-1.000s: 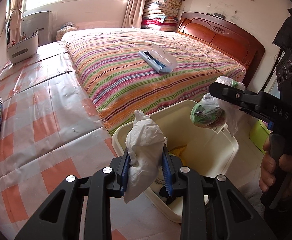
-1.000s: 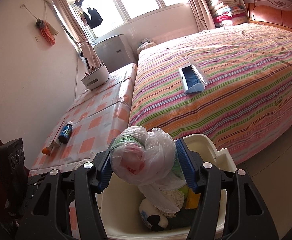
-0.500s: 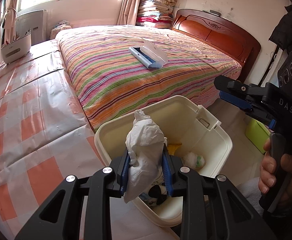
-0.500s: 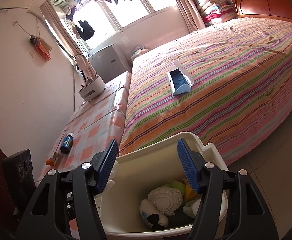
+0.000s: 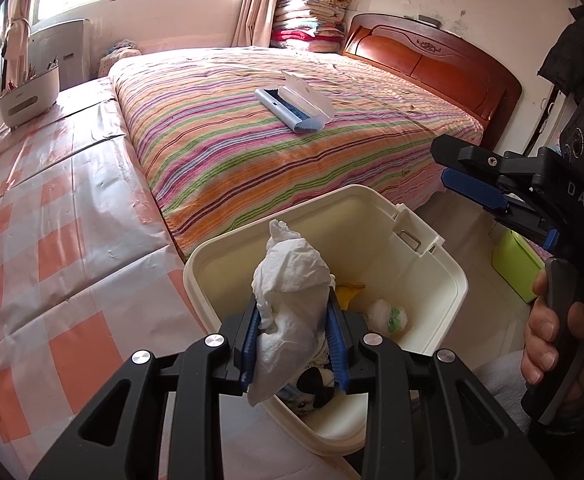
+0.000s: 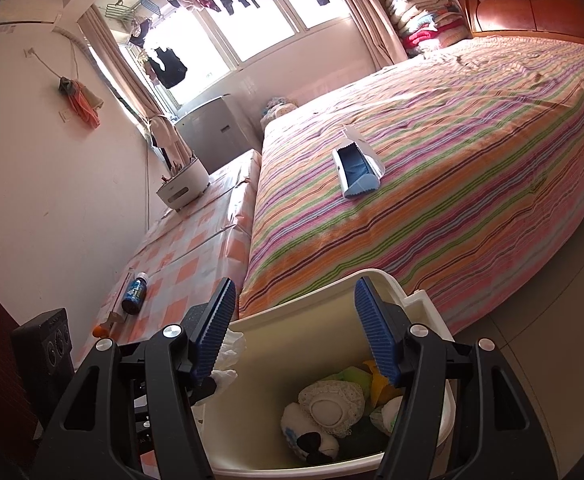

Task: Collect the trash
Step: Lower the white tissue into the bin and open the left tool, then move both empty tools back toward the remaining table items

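My left gripper (image 5: 294, 344) is shut on a crumpled white tissue (image 5: 290, 300) and holds it over the near side of the cream trash bin (image 5: 448, 276). The tissue also shows past the left finger in the right wrist view (image 6: 230, 350). My right gripper (image 6: 296, 332) is open and empty above the bin (image 6: 312, 304); it shows at the right in the left wrist view (image 5: 472, 176). Inside the bin lie a white plastic bag of trash (image 5: 388, 316), a yellow scrap (image 6: 380, 380) and several other pieces.
A striped bed (image 5: 272, 136) lies beyond the bin, with an open white-and-blue case (image 5: 296, 108) on it. A checked cloth surface (image 5: 52, 208) at the left holds a dark bottle (image 6: 134, 294) and a white holder (image 5: 28, 94). A green box (image 5: 518, 260) stands at the right.
My right gripper opened and let the plastic bag of trash fall into the bin, then rose. My left gripper moved the tissue further over the bin.
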